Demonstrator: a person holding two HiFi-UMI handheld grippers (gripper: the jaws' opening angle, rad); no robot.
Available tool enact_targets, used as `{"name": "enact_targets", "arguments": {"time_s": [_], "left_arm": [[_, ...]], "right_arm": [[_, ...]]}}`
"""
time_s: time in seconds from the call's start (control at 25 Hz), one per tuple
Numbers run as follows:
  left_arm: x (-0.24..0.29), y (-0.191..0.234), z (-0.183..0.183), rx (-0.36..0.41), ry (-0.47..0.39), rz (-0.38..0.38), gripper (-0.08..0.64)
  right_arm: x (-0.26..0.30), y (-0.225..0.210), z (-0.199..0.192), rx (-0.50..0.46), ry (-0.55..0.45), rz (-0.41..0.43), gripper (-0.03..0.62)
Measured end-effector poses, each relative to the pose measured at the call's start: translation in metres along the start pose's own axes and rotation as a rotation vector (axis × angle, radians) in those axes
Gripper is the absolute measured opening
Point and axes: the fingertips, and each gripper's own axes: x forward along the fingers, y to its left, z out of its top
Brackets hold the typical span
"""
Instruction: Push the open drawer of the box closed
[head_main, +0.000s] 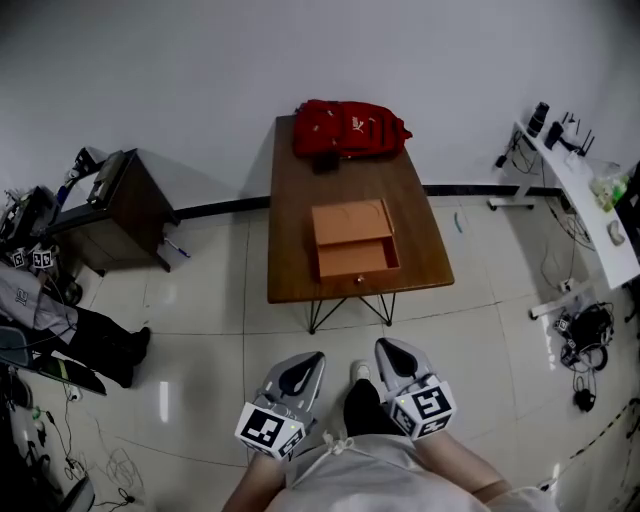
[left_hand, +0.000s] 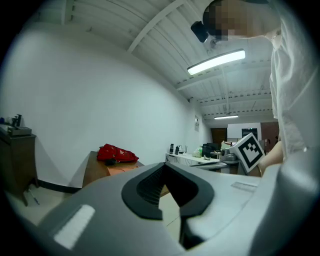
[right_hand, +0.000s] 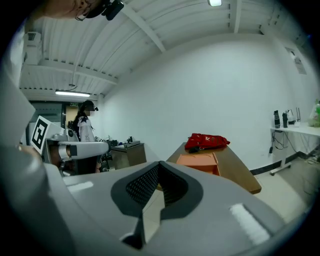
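Plainly, drawer (head_main: 357, 258) open — (box (head_main: 350, 221) orange).

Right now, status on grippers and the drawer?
Shut and empty: left gripper, right gripper, short of the table. On it, orange box, drawer open toward us. Behind it, red bag, not in the way.

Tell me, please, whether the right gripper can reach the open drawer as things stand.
Probably not yet: the right gripper hangs by the person, with bare floor between it and the table. Nothing blocks the way, though; the drawer opens towards the person.
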Motion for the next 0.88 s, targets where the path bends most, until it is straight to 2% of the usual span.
{"name": "enact_targets", "arguments": {"time_s": [0.2,0.48,0.68,0.88], "left_arm": [[0.07,0.051,0.011,0.004,0.006,0.018,0.006],[0.165,0.108,0.024,-0.012,-0.003,0.041,0.006],[0.19,0.133,0.018,-0.049,0.016,0.07,0.006],[0.196,0.151,-0.014,-0.095,0.09,0.096,0.006]], "right_arm": [[0.069,-0.052,0.025,-0.007,0.005,0.024,0.006],[0.138,-0.134,0.05,-0.016,0.016,0.023,0.006],[0.167,-0.162,0.054,-0.006,0.031,0.009,0.006],[0.179,-0.172,0.027,0.013,0.113,0.008,0.006]]}}
